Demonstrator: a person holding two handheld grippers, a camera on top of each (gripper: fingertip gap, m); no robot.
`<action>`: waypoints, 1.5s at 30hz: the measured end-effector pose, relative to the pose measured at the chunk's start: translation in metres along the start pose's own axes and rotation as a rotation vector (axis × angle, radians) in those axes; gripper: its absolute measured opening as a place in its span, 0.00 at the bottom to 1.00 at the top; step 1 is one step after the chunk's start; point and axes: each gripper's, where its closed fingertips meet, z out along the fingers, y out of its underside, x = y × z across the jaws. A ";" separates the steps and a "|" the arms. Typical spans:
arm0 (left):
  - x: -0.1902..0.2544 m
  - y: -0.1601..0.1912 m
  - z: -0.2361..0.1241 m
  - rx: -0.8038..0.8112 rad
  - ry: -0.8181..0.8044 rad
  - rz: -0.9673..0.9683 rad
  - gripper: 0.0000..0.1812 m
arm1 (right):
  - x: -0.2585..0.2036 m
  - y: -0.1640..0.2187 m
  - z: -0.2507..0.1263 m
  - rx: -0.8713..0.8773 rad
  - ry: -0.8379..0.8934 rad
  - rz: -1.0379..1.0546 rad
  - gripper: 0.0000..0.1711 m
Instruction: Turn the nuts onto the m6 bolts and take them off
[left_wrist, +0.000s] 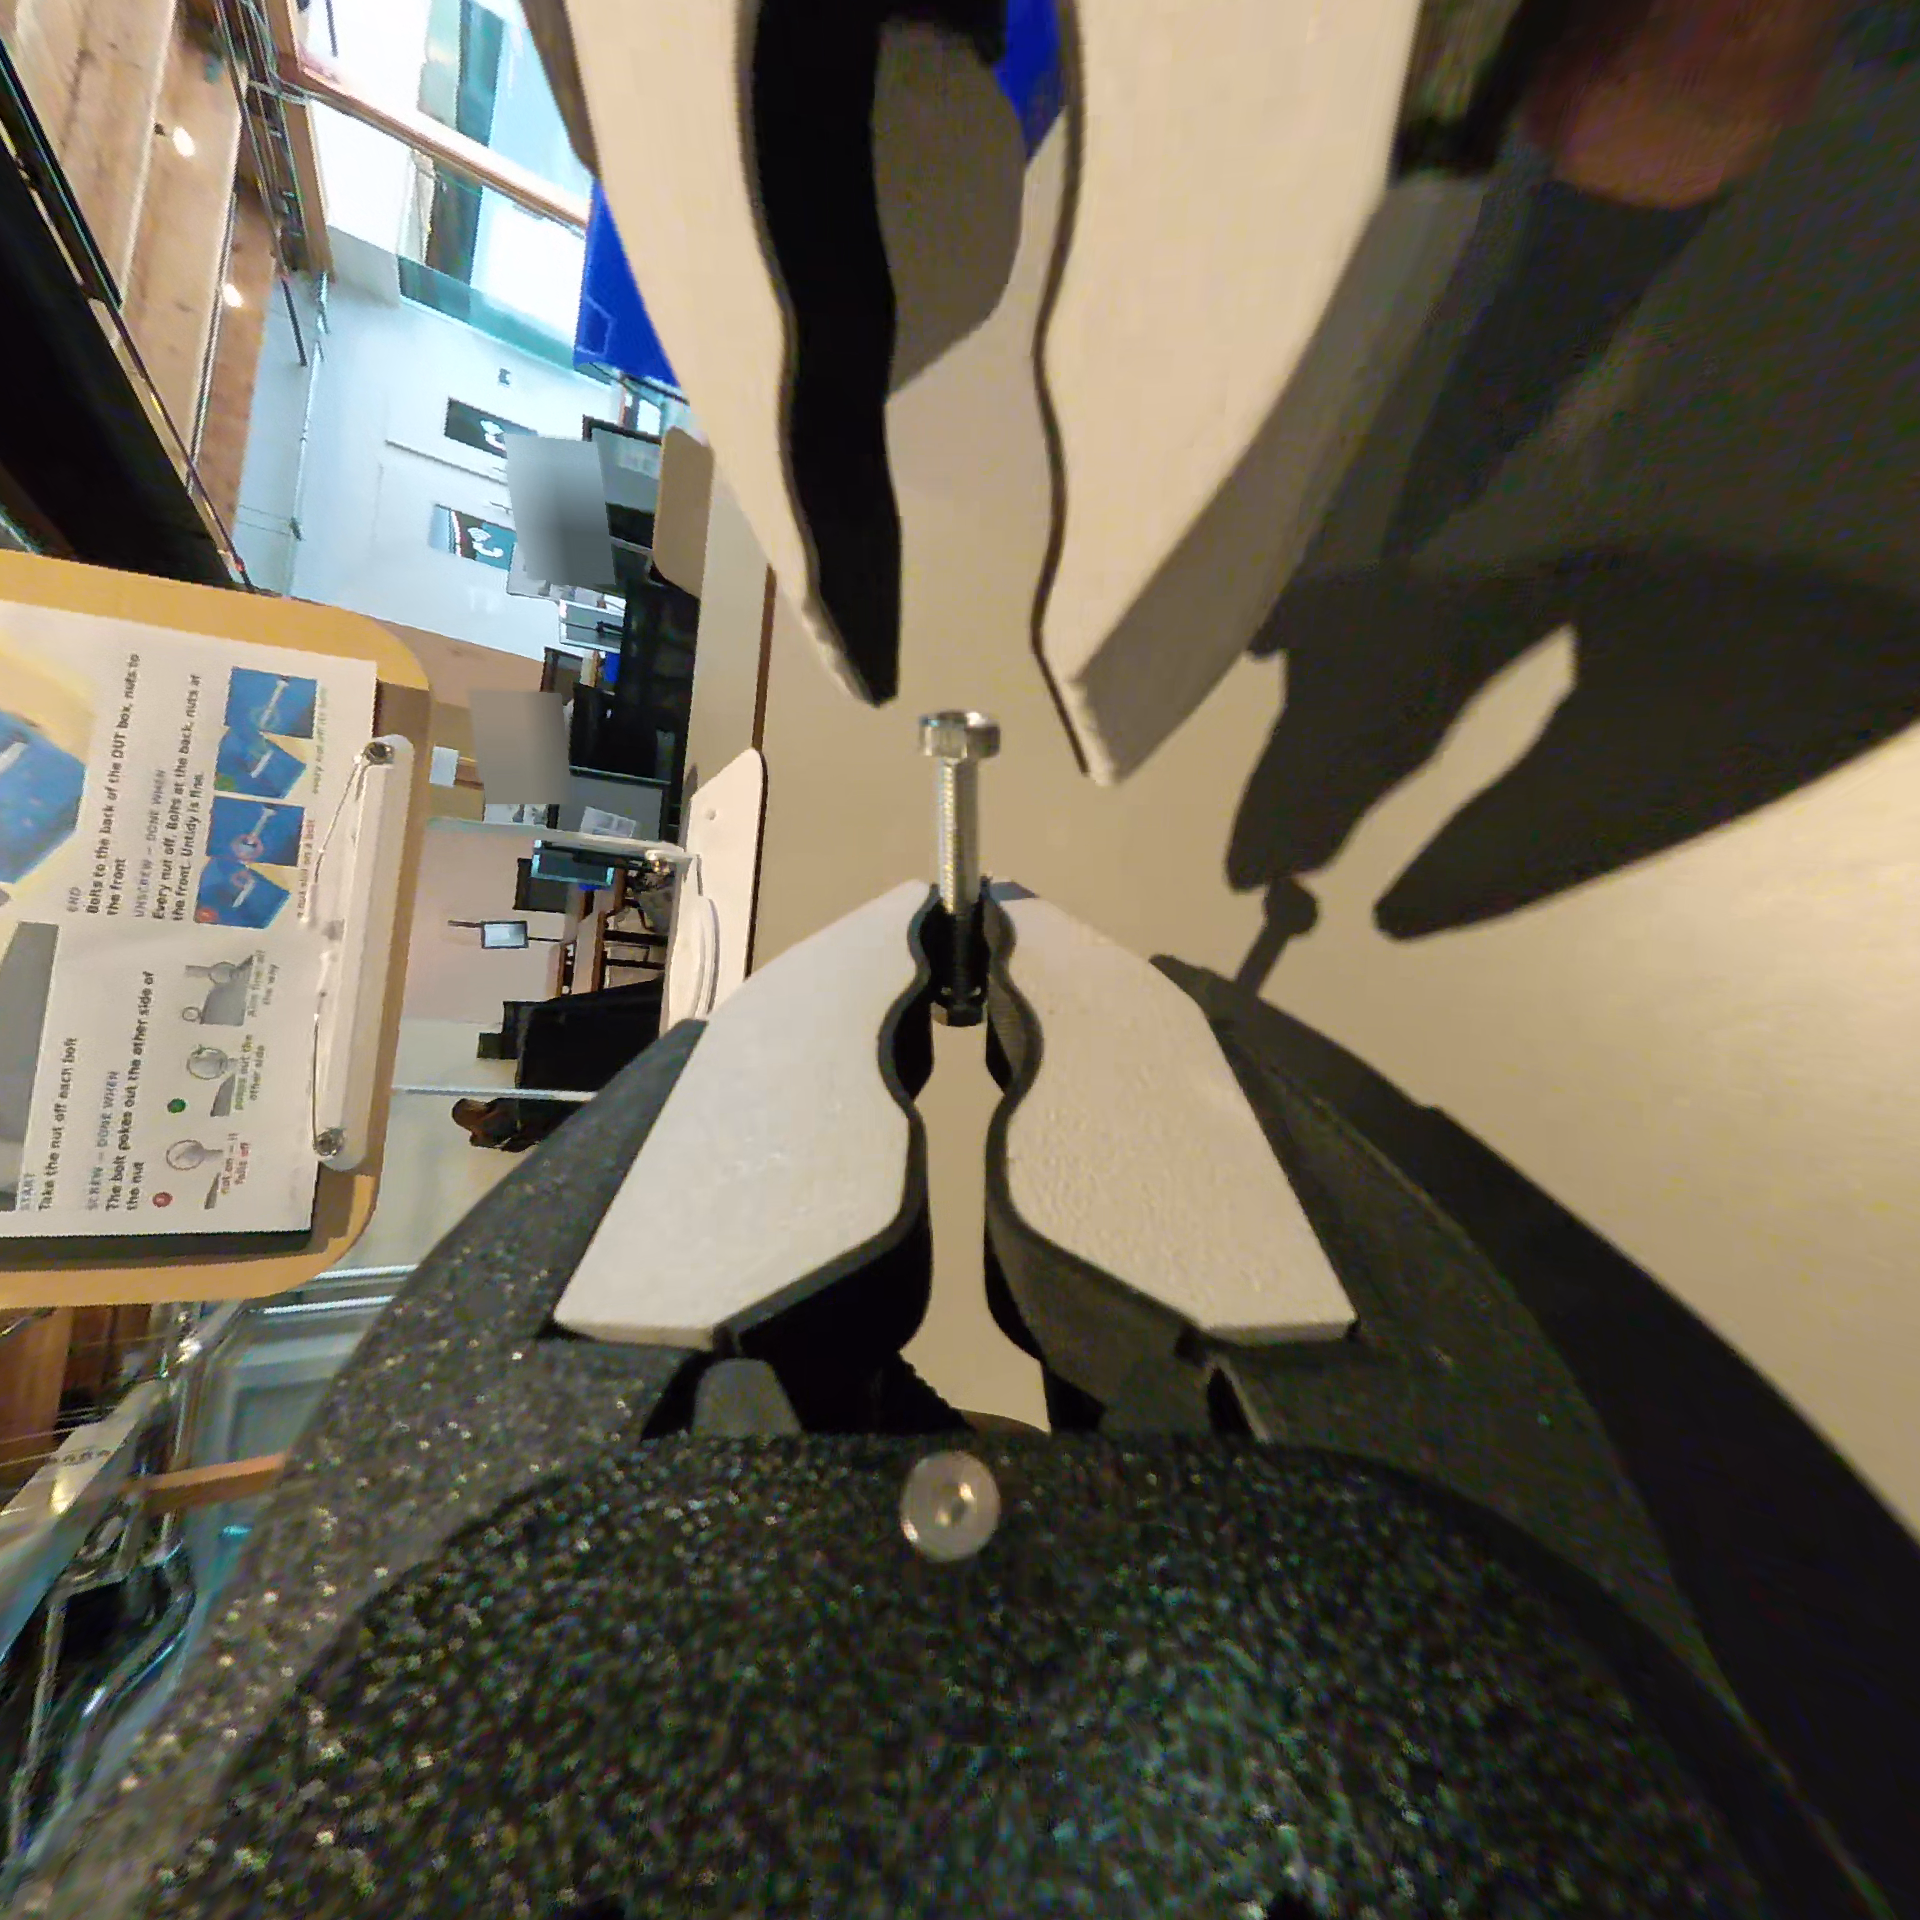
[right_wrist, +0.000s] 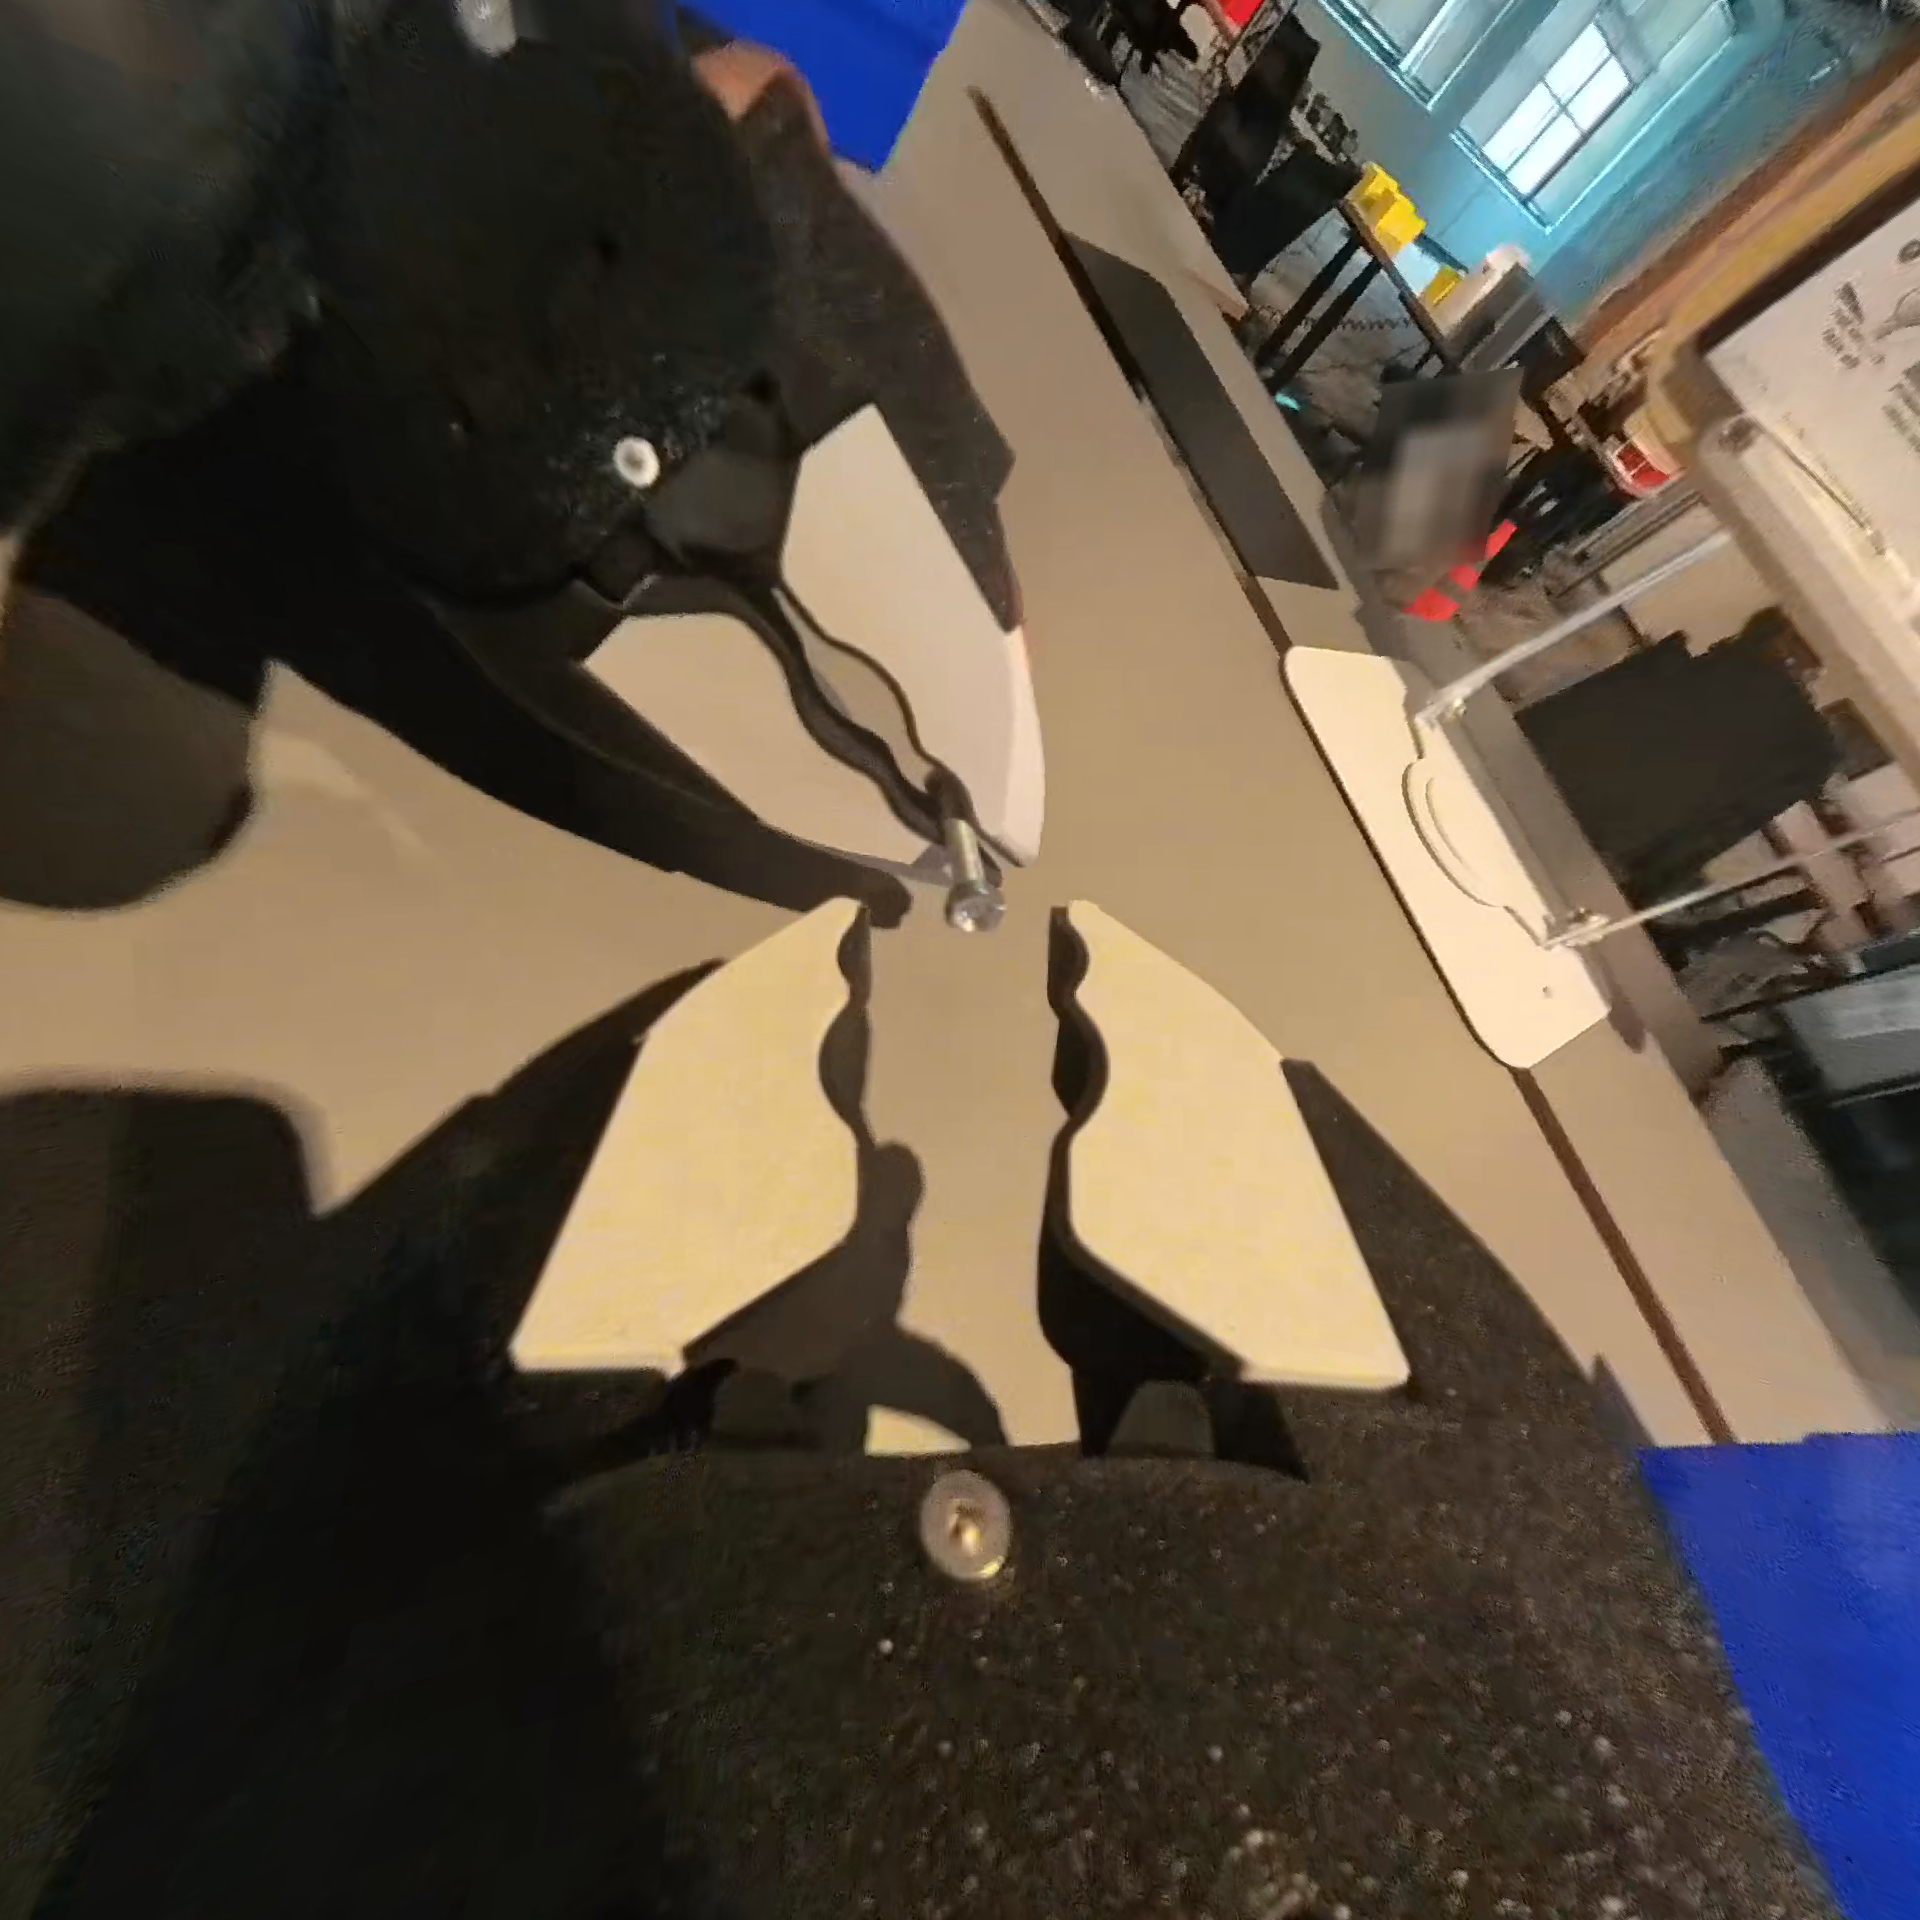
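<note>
Left wrist view: the left gripper (left_wrist: 961, 925) has its white-faced, black-edged jaws closed on the threaded end of a slim, silver-coloured steel bolt (left_wrist: 958, 821). The bolt stands straight out from the jaw tips, its shank threaded along its length and ending in a hexagonal head with a flat washer-like face at the far end. It is held in the air above the plain beige desk (left_wrist: 1558, 1091), where the shadows of the tools fall. No nut can be made out on the shank in this picture; the part inside the jaws is hidden.

The right gripper (left_wrist: 977, 717) comes from the opposite side, its jaws apart and empty, one tip on each side of the bolt head without touching it.

In the right wrist view, the right gripper (right_wrist: 961, 920) again shows parted jaws with nothing between them, and the bolt (right_wrist: 968, 894) points head-first toward the gap, just beyond the tips. The left gripper (right_wrist: 961, 831) clamps it at its tips.

A wooden clipboard with a printed instruction sheet (left_wrist: 177, 925) stands at the left edge of the left wrist view.
</note>
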 end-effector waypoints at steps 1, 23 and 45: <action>0.001 -0.001 0.000 0.005 0.003 0.005 0.03 | 0.000 0.002 0.002 -0.017 0.012 -0.011 0.18; -0.001 0.004 0.001 -0.020 -0.010 0.004 0.03 | 0.008 0.010 0.002 -0.005 -0.123 0.374 0.28; 0.002 -0.002 0.001 -0.029 -0.023 0.062 0.03 | -0.001 0.006 0.008 0.063 -0.308 0.820 0.23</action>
